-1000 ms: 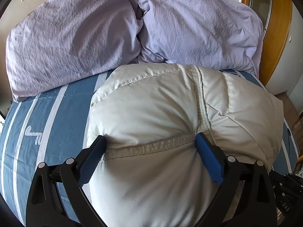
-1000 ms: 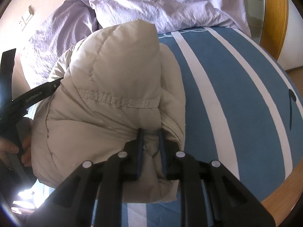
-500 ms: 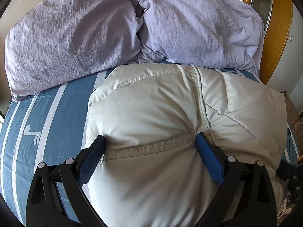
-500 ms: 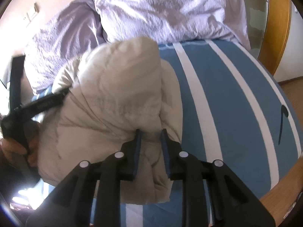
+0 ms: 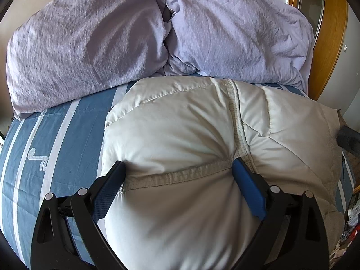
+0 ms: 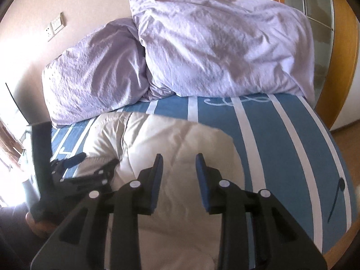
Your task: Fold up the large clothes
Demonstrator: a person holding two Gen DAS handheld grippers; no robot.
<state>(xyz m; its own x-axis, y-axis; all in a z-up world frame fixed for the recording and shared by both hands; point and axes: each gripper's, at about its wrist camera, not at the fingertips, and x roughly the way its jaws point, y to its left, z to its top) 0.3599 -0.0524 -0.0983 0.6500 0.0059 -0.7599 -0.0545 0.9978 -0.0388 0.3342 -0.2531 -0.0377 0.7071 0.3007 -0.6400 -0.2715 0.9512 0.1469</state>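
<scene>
A cream puffer jacket [image 5: 180, 123] lies bunched into a thick bundle on the blue striped bed sheet [image 5: 56, 139]. My left gripper [image 5: 177, 163] has its jaws wide, and both blue pads press into the padding along a stitched seam, which puckers at them. In the right wrist view the jacket [image 6: 180, 139] lies below my right gripper [image 6: 179, 157], which hangs above it. Its jaws are opening, with only air between the pads. The left gripper's fingers [image 6: 74, 159] show at the bundle's left side.
Two lilac pillows [image 5: 90, 40] [image 6: 213, 51] are stacked at the head of the bed, just behind the jacket. A wooden bed frame [image 6: 346, 67] curves round the right side. A person's hand [image 6: 40, 222] holds the left tool. Bare sheet [image 6: 281, 146] lies right of the jacket.
My right gripper has let go of the jacket's fold, its jaws have parted, and it has risen and drawn back. The left gripper has kept its grip in place.
</scene>
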